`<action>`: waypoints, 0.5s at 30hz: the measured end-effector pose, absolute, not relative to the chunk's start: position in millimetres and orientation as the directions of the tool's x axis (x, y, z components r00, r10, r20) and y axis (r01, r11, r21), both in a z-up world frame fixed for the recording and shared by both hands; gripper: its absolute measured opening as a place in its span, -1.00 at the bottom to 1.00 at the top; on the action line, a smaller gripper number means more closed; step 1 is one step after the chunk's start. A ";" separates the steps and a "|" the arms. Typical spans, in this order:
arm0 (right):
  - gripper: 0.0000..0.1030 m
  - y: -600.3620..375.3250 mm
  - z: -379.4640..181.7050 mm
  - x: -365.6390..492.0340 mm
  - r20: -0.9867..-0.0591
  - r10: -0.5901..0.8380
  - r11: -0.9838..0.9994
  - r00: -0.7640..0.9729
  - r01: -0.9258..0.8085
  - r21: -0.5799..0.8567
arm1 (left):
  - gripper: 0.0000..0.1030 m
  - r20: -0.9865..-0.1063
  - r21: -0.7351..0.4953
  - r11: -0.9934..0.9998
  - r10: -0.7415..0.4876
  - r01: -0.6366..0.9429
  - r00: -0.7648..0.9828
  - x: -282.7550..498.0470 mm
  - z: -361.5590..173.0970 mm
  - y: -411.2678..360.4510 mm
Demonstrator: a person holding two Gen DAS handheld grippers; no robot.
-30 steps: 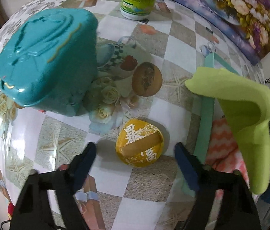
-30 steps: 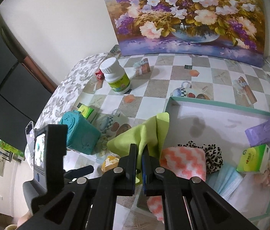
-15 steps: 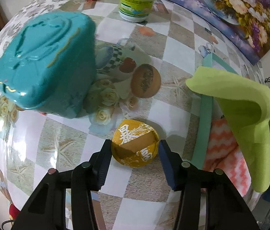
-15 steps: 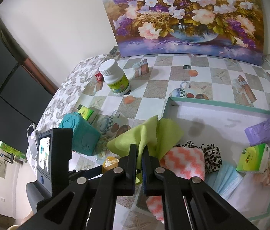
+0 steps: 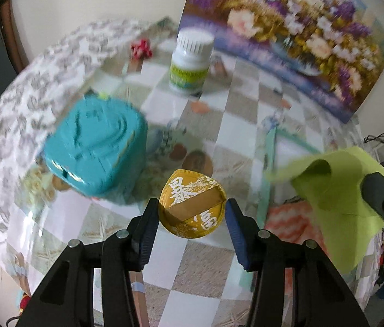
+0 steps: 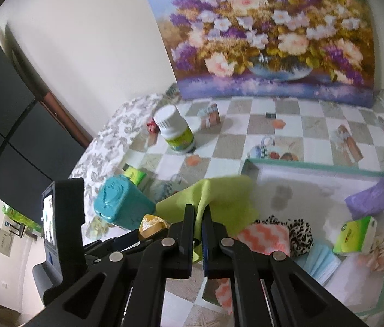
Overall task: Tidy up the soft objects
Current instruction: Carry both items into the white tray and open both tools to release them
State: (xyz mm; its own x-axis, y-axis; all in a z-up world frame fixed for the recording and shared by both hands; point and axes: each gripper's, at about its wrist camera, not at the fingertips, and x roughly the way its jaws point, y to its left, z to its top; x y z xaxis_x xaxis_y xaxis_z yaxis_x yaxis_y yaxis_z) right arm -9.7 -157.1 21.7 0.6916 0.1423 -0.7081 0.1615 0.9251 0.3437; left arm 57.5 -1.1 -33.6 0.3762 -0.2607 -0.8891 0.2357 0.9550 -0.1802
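Note:
My left gripper (image 5: 190, 211) is shut on a round gold disc (image 5: 192, 203) with white characters and holds it lifted above the table. The disc also shows in the right wrist view (image 6: 151, 224). My right gripper (image 6: 197, 218) is shut on a lime green cloth (image 6: 213, 200), which hangs at the left edge of the green-rimmed tray (image 6: 314, 164). The cloth also shows at the right of the left wrist view (image 5: 336, 190). In the tray lie a pink zigzag cloth (image 6: 262, 238), a leopard scrunchie (image 6: 298, 234), a blue mask (image 6: 320, 261), a green tissue pack (image 6: 355, 235) and a purple pack (image 6: 369, 200).
A teal tin (image 5: 96, 147) stands left of the disc, with a small green box (image 6: 134, 174) behind it. A white bottle (image 5: 192, 62) and a red bow (image 5: 141, 49) stand farther back. A flower painting (image 6: 271, 35) leans on the wall.
My left gripper closed on the gold disc and lifted it off the table. The right gripper rose a little with the green cloth still in it.

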 end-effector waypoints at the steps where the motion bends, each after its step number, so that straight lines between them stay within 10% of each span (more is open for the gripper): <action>1: -0.91 -157.1 26.1 -11.6 -0.698 0.140 0.925 0.702 0.158 0.344 | -0.02 -0.879 -0.180 0.954 -0.265 0.239 0.395 56.7 -27.9 -1.0; 15: -0.91 -165.6 73.8 -39.7 -0.580 0.099 0.927 0.809 0.137 0.350 | -0.02 -0.758 -0.212 0.927 -0.356 0.310 0.547 34.2 22.0 -21.4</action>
